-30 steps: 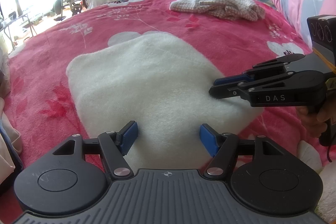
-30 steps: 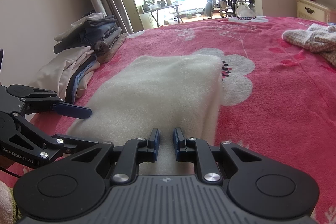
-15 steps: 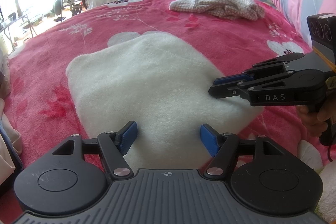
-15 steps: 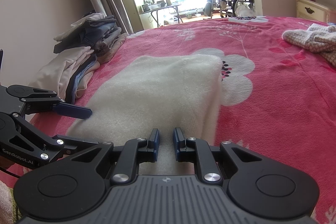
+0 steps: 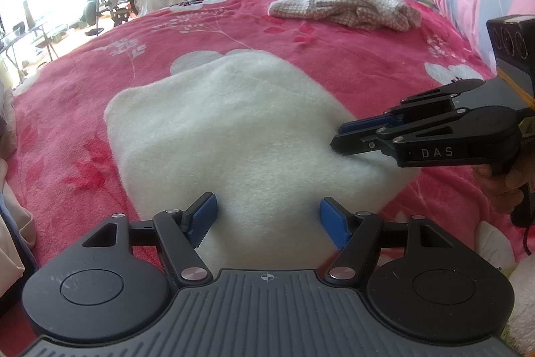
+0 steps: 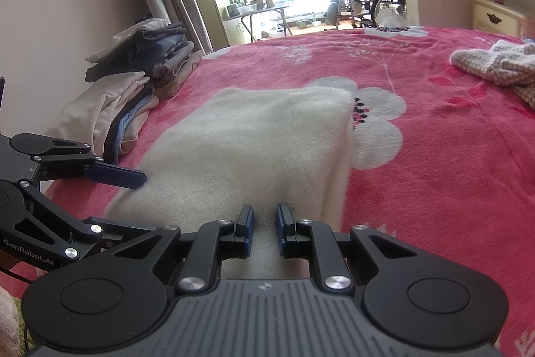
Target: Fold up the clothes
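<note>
While the white fleece (image 5: 240,136) lies folded on the bed (image 5: 351,62), left tongs (image 5: 267,219) stand spread, right tongs (image 6: 264,223) pinch its corner; a checked garment (image 5: 344,7) waits unfolded.

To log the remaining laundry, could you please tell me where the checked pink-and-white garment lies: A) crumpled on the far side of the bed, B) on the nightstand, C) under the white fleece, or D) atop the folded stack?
A: the checked garment lies crumpled on the red blanket, beyond the white fleece.
</note>
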A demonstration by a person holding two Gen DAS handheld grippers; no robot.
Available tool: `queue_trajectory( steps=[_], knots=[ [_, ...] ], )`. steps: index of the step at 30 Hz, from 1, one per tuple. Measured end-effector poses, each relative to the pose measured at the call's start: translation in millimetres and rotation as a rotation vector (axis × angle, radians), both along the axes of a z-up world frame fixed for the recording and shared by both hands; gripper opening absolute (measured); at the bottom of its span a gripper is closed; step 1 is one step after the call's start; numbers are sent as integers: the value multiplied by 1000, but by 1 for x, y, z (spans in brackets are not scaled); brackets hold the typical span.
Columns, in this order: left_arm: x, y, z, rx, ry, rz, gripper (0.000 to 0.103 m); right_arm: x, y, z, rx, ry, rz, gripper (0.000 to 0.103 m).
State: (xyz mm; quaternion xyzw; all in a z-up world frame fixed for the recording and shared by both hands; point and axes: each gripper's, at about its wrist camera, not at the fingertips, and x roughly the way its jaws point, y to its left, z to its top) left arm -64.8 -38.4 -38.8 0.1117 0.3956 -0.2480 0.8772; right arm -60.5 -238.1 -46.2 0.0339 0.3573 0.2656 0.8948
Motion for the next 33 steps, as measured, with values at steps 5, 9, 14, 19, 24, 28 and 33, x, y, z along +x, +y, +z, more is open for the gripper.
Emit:
queue_trajectory(
  steps=[5,9,14,19,24,28,33],
  knots=[
    [-1,0,0,2,-2,-1,70,3,5,13,-38,-28,14,16],
    [-1,-1,0,5,-3,-4,70,6,8,24,-30,-75,21,16],
    [-1,-1,0,5,-3,-5,71,13,15,22,-52,-90,40,16],
    [0,-1,0,6,0,-7,71,16,24,5,-107,-51,60,16],
    [2,0,3,-1,11,3,69,15,26,4,-124,-53,64,16],
    [4,4,8,-16,3,22,68,15,25,4,-121,-50,60,16],
    [9,7,12,-18,-23,41,68,15,26,4,-120,-47,57,16]
  ],
)
